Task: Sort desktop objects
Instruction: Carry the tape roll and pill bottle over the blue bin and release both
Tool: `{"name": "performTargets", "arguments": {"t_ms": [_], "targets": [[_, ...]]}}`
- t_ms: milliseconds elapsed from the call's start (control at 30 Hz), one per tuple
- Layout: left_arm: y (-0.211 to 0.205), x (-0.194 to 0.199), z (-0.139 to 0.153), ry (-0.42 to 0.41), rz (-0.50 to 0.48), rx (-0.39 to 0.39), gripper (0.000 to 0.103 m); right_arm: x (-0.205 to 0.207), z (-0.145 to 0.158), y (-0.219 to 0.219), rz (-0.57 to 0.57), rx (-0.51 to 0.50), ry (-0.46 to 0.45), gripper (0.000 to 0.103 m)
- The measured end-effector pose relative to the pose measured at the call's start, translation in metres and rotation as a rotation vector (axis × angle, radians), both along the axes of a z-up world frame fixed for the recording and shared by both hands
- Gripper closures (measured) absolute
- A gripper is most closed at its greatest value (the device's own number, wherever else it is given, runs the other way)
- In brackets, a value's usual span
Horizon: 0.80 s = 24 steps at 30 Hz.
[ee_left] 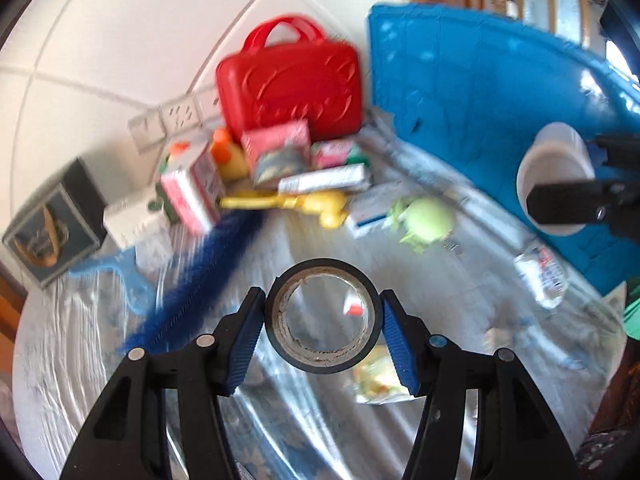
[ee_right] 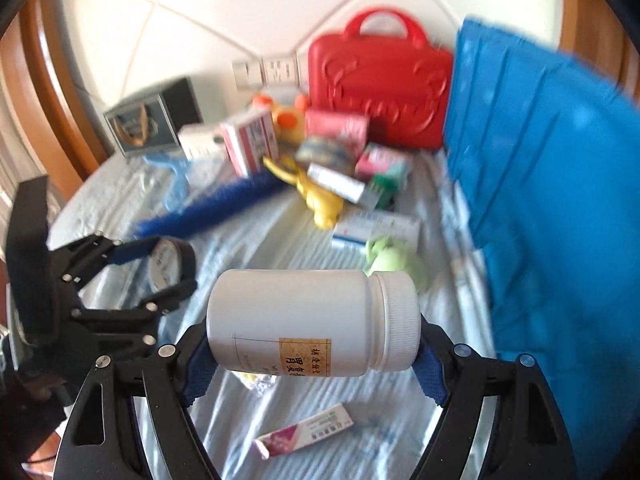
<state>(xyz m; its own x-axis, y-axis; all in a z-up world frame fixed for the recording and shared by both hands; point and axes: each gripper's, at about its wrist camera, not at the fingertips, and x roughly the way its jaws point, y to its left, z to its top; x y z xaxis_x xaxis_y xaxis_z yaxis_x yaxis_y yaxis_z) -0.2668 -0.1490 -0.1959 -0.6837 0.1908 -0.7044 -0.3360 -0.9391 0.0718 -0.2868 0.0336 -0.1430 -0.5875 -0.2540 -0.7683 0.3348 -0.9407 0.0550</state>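
**Colours on my table**

My black tape roll (ee_left: 323, 316) sits between blue ribbed pads (ee_left: 244, 344). My white bottle (ee_right: 314, 322) carries a tan label. Behind I see a red case (ee_right: 380, 92), blue bin (ee_right: 560, 200), blue brush (ee_right: 212, 208), and pale green toy (ee_right: 394, 260).

Black tape roll (ee_left: 323, 316), hole facing camera, clamped between left gripper (ee_left: 323, 326) pads, lifted off the table. White pill bottle (ee_right: 314, 322), ribbed screw cap on, lying sideways with cap to the right, yellowed label facing camera, pinched by right gripper (ee_right: 316, 364). Rest piled in front of the red case (ee_right: 380, 92): pink boxes, yellow toy (ee_right: 320, 200), blue brush (ee_right: 216, 208), green plush (ee_right: 394, 258) (blurry, probably a frog).
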Motion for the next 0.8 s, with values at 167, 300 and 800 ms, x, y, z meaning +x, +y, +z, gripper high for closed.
{"name": "performTargets", "arguments": {"t_ms": [167,300,800], "targets": [[0.049,0.004,0.066,0.112,-0.112,0.051,0.046,0.039,0.07,0.042,-0.085,-0.054,0.134,0.022],[0.113,0.007,0.125,0.198,-0.229,0.115,0.046,0.081,0.134,0.109,-0.196,-0.091,0.258,0.022],[0.348,0.008,0.247,0.442,-0.306,0.15,0.022,0.069,0.205,0.335,-0.503,-0.041,0.391,0.008]]}}
